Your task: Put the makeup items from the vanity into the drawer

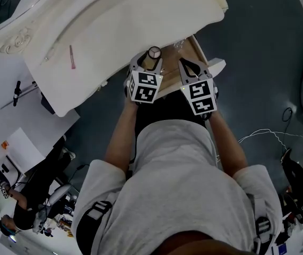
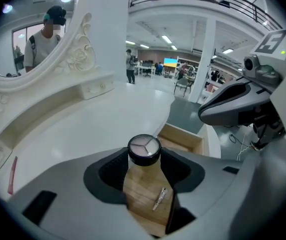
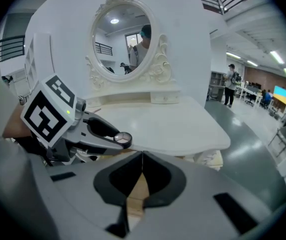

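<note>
A small round compact (image 2: 144,149) with a black rim and pale lid is clamped between the jaws of my left gripper (image 2: 144,160), which is shut on it. In the head view the compact (image 1: 154,52) hangs over the open wooden drawer (image 1: 197,50), with the left gripper (image 1: 151,59) around it. The drawer floor (image 2: 141,196) shows below, with a thin silvery tube (image 2: 159,198) lying on it. My right gripper (image 3: 141,157) is shut with nothing in it, beside the left gripper (image 3: 90,134) over the drawer. A pink stick (image 1: 72,56) lies on the white vanity top (image 1: 114,25).
An oval mirror (image 3: 120,38) with a carved white frame stands at the back of the vanity. Dark floor (image 1: 257,62) surrounds it, with cables and gear at the right. People stand far off in the hall.
</note>
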The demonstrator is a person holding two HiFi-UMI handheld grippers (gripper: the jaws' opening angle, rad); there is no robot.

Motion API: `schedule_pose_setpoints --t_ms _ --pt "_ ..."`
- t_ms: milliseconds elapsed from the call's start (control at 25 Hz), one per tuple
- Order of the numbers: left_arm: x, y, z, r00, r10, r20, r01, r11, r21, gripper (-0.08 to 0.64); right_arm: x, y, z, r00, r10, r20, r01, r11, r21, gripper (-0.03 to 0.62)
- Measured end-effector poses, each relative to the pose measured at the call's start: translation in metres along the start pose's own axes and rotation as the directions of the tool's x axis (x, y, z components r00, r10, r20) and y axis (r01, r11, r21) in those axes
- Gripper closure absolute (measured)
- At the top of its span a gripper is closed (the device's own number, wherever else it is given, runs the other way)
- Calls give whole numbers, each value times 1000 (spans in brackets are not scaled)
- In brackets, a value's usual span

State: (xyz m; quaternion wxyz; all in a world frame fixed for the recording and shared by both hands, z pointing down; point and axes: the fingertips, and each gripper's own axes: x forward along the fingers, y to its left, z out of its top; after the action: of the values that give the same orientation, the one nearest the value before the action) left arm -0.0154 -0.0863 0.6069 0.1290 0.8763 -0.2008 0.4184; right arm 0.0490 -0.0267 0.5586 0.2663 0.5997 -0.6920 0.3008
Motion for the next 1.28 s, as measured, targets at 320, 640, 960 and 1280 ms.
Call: schedule_pose_setpoints --t_ms 320,640,960,1280 --pt "-5 1 -24 1000 2 -4 -2 1000 -31 353 23 15 -9 999 35 -6 -35 999 38 577" --pt "15 -15 -43 999 -47 -22 46 999 -14 353 41 20 -30 999 29 -44 -26 997 73 577" --pt "48 -29 -68 990 -87 -111 84 996 -27 353 52 11 -51 997 16 -79 -7 994 111 577" --pt "71 -33 -74 978 -102 -180 104 995 1 353 52 0 -60 997 -1 -81 14 988 156 577"
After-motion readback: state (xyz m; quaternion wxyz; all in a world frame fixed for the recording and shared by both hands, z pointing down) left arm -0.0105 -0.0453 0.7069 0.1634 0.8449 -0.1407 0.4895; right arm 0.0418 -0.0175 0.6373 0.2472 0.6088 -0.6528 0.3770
